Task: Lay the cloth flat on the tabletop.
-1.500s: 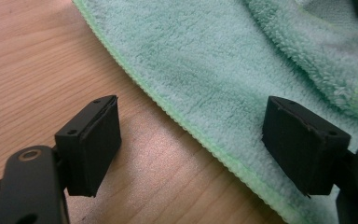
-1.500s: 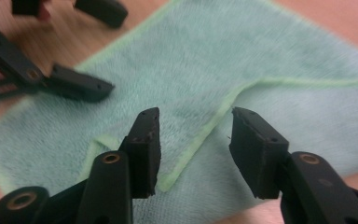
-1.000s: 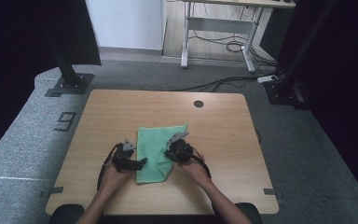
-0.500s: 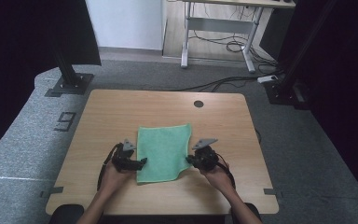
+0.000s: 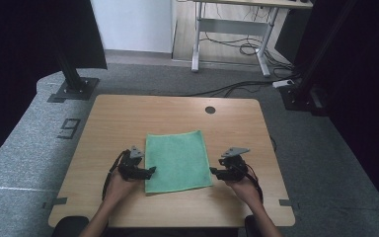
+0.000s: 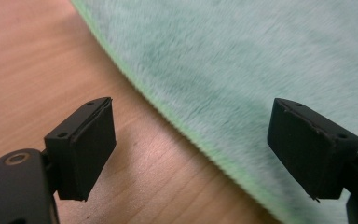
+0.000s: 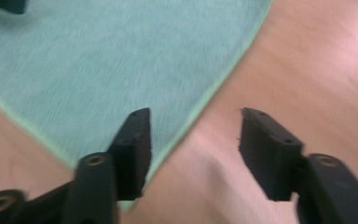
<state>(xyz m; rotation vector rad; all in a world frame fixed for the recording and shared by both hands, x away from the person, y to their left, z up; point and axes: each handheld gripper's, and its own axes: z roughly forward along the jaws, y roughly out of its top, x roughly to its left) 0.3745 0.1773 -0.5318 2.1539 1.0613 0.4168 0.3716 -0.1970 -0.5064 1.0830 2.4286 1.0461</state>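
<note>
A green cloth point(image 5: 177, 160) lies spread flat on the wooden table point(image 5: 128, 118), a little toward the six o'clock side of the tabletop's middle, its long edges running roughly from six to twelve o'clock. The person's left forearm comes in from the bottom edge and the left hand point(image 5: 119, 181) holds the left gripper point(image 5: 150, 171) low over the table at the cloth's nine o'clock edge, near its lower left corner, pointing toward three o'clock. In the left gripper view its jaws stand wide apart and released, one over bare wood, the other over the cloth point(image 6: 261, 65), with the cloth's hem running between them and nothing pinched. The right hand point(image 5: 242, 183) holds the right gripper point(image 5: 213, 173) at the cloth's three o'clock edge, near the lower right corner, pointing toward nine o'clock, with its grey three-cornered plate on top. Its jaws have just been opening; in the right gripper view they stand apart, released, one above the cloth's point(image 7: 98, 60) corner and the other above bare wood, gripping nothing. A round hole point(image 5: 210, 109) sits in the tabletop toward twelve o'clock, well apart from the cloth. There are no containers on the table.
</note>
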